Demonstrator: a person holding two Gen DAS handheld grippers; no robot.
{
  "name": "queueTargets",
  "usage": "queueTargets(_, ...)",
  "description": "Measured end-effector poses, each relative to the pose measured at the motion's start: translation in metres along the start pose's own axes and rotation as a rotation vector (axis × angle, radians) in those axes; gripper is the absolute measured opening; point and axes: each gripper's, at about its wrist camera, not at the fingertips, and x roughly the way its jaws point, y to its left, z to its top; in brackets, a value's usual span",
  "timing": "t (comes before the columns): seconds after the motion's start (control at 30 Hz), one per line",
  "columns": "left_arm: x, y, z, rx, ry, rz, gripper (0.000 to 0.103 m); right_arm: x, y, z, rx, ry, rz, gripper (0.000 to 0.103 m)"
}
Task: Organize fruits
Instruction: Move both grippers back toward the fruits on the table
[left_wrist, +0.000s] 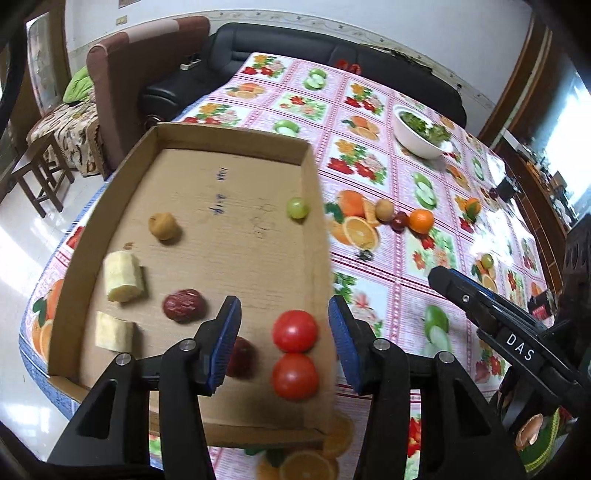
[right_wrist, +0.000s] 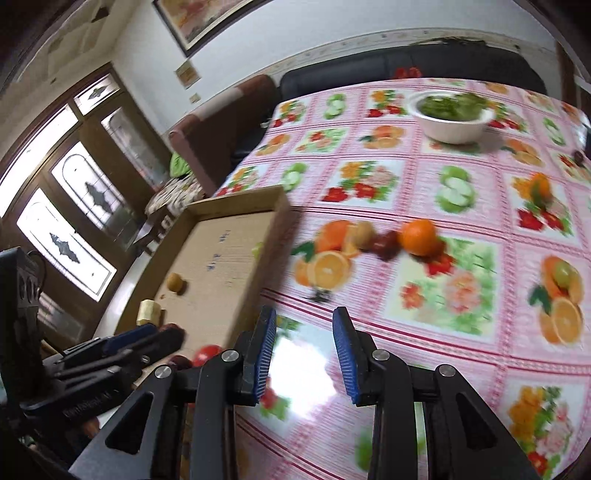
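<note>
A shallow cardboard box (left_wrist: 310, 206) holds two red tomatoes (left_wrist: 295, 330), a wrinkled red date (left_wrist: 183, 305), a dark red fruit (left_wrist: 242, 356), two peeled banana pieces (left_wrist: 122, 275), a brown fruit (left_wrist: 163, 226) and a green grape (left_wrist: 297, 207). My left gripper (left_wrist: 283, 306) hovers open over the tomatoes, its pads clear of them. On the cloth to the right lie an orange (right_wrist: 419, 236), a small red fruit (right_wrist: 384, 245) and a brown fruit (right_wrist: 364, 232). My right gripper (right_wrist: 303, 312) is open above bare cloth beside the box (right_wrist: 221, 254), with nothing between its fingers.
A white bowl (left_wrist: 417, 140) of greens stands toward the table's far side. The fruit-print tablecloth (right_wrist: 461, 184) blends with real fruit. A black sofa (left_wrist: 295, 44) and a brown armchair (left_wrist: 147, 66) border the table. A wooden stool (left_wrist: 37, 173) stands on the floor at left.
</note>
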Motion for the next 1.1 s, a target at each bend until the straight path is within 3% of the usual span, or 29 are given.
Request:
queueTargets(0.27,0.007,-0.039,-0.003,0.051,0.03,-0.075,0.048,-0.032,-0.054,-0.018,0.084,-0.037,-0.077,0.034)
queueTargets(0.67,0.015,-0.084,-0.006,0.115,0.059,-0.129,0.048,-0.077,-0.135,-0.036,0.232,-0.087,-0.189,0.035)
queueTargets(1.1,0.022,-0.106,0.005,0.138,0.059,-0.159,0.048,-0.082,-0.161,-0.039,0.269,-0.096,-0.212,0.035)
